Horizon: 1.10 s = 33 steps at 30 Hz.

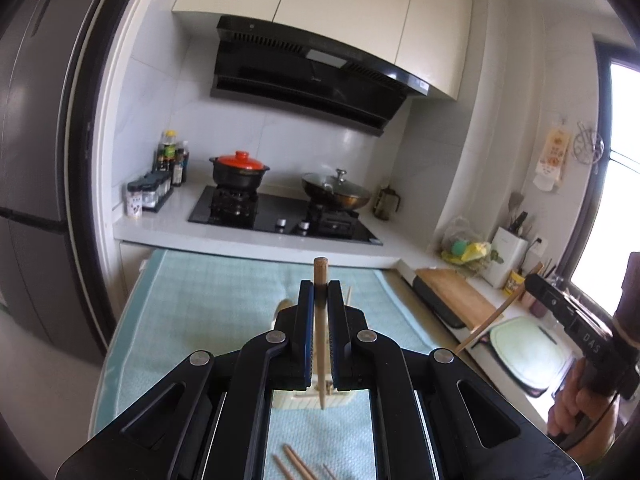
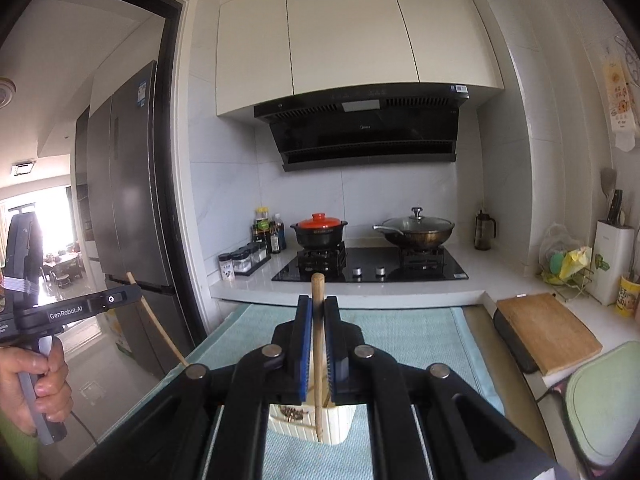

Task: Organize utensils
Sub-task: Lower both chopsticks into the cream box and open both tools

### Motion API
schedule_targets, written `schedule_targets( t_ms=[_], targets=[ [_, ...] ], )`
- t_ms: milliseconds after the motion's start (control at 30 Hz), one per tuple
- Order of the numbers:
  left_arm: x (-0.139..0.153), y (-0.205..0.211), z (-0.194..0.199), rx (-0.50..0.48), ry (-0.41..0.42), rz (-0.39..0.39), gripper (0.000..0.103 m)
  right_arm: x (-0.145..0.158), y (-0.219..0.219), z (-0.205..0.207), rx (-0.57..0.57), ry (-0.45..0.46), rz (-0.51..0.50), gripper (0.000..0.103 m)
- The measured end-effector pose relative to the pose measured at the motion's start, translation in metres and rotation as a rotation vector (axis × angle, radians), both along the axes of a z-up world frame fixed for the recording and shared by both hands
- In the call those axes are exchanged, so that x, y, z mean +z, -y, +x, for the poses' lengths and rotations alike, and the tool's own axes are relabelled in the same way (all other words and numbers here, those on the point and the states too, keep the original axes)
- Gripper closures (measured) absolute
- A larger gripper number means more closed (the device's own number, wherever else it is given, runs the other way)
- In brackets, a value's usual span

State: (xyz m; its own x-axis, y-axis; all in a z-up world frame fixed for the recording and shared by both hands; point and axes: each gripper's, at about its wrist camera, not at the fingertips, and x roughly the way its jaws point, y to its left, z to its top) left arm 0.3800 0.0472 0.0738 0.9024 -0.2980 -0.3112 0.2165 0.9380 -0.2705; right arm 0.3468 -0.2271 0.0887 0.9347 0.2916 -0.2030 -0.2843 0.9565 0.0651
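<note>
My left gripper (image 1: 320, 286) is shut on a wooden chopstick (image 1: 321, 270) that stands almost upright. Its lower tip hangs over a cream ribbed utensil holder (image 1: 304, 400) on a teal mat (image 1: 220, 300). My right gripper (image 2: 318, 302) is shut on a second upright chopstick (image 2: 318, 284), above the same holder (image 2: 340, 424). Each gripper also shows in the other's view: the right gripper (image 1: 534, 282) with its slanted chopstick (image 1: 484, 328), and the left gripper (image 2: 134, 291) with its chopstick (image 2: 156, 320). Loose chopsticks (image 1: 296, 464) lie on the mat near me.
Behind the mat (image 2: 400, 332) is a black hob (image 2: 372, 268) with a red-lidded pot (image 2: 319, 230) and a lidded wok (image 2: 416, 232). A wooden cutting board (image 2: 548, 332), a pale green board (image 2: 604, 396) and a knife block (image 2: 614, 260) line the right counter. A fridge (image 1: 36, 160) stands on the left.
</note>
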Motion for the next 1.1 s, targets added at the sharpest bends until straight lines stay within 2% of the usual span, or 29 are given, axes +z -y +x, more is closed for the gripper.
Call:
schedule_targets(
  t_ms=[133, 233, 467, 667, 833, 1067, 1100],
  targets=[
    [0.004, 0.011, 0.033, 0.032, 0.033, 0.017, 0.099, 0.006, -0.01, 0.032, -0.01, 0.047, 0.018, 0.097],
    [-0.008, 0.016, 0.065, 0.035, 0.002, 0.025, 0.099, -0.005, -0.018, 0.063, -0.013, 0.035, 0.02, 0.097],
    [-0.067, 0.025, 0.128, 0.029, -0.165, 0.048, 0.099, -0.069, -0.026, 0.144, 0.043, -0.209, 0.063, 0.097],
    [-0.1, 0.039, 0.154, -0.007, -0.257, 0.071, 0.099, -0.112, -0.036, 0.182, 0.068, -0.353, 0.048, 0.097],
    [-0.11, 0.052, 0.169, -0.032, -0.294, 0.083, 0.099, -0.128, -0.042, 0.204, 0.078, -0.41, 0.056, 0.097],
    [-0.109, 0.06, 0.185, -0.031, -0.296, 0.1, 0.098, -0.128, -0.044, 0.224, 0.08, -0.442, 0.072, 0.094],
    [-0.109, 0.058, 0.186, -0.022, -0.292, 0.097, 0.095, -0.126, -0.045, 0.226, 0.081, -0.44, 0.068, 0.094]
  ],
)
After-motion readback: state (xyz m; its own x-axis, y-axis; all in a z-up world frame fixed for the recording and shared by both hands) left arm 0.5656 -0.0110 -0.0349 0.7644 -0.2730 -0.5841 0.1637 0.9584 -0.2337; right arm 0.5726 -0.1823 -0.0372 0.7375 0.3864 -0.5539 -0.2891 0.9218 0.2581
